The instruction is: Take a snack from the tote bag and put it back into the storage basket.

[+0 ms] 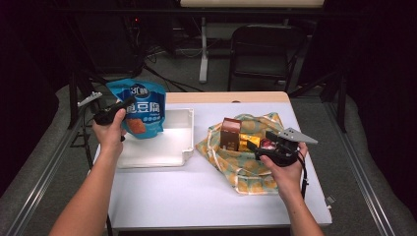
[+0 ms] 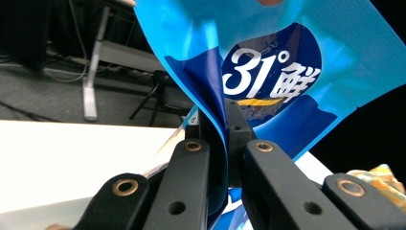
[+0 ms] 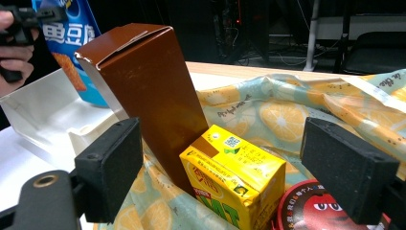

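High view: left gripper (image 1: 119,105) pinches a glossy blue snack bag (image 1: 140,109), held upright over the far left corner of the white plastic tray (image 1: 173,147). The bag's long axis is vertical and its print faces the camera. White characters show on the front, "豆腐" readable. Right gripper (image 1: 259,146) sits over a lemon-print cloth bag (image 1: 239,169) lying right of the tray, with a brown carton (image 1: 230,132) standing in it.

Left gripper view: jaws clamped tight on a fold of the blue film, crinkled and shiny. A dark oval label reads "31°鲜".

Right gripper view: jaws wide apart, nothing between the foam pads (image 3: 115,167). Ahead is the tall matte brown carton, upright with its top flap loose. Just near of it a yellow drink box (image 3: 232,175) lies with a QR code on top. Round red lid (image 3: 316,208) with a cartoon face at right. All rest on the soft fabric; writing on it is too small to read.
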`<action>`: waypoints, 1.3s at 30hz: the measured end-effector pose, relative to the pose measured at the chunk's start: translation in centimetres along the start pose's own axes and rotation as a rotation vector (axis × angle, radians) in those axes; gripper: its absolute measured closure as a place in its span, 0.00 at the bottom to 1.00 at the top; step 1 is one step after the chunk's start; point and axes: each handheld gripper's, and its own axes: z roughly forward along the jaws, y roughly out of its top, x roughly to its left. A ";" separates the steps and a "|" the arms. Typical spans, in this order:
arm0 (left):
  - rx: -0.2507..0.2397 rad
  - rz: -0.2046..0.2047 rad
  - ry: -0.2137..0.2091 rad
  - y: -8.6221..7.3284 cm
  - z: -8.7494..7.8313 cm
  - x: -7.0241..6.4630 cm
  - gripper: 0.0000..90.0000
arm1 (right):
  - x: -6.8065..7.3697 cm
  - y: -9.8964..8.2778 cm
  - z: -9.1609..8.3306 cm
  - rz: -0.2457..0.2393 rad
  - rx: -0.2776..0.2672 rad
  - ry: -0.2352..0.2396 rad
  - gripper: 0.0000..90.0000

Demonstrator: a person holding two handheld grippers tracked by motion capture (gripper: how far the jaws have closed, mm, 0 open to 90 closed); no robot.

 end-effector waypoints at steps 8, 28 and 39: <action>-0.006 -0.035 0.043 -0.6 -1.2 1.7 0.99 | -0.1 -0.5 0.0 0.006 0.007 -0.001 0.16; 0.079 0.027 0.220 -0.5 -3.3 0.0 0.27 | -0.4 -1.3 -0.2 0.006 0.019 -0.009 0.16; 0.065 0.076 0.212 -1.2 -5.2 -1.9 0.17 | -0.3 -1.1 -0.3 0.006 0.010 -0.007 0.16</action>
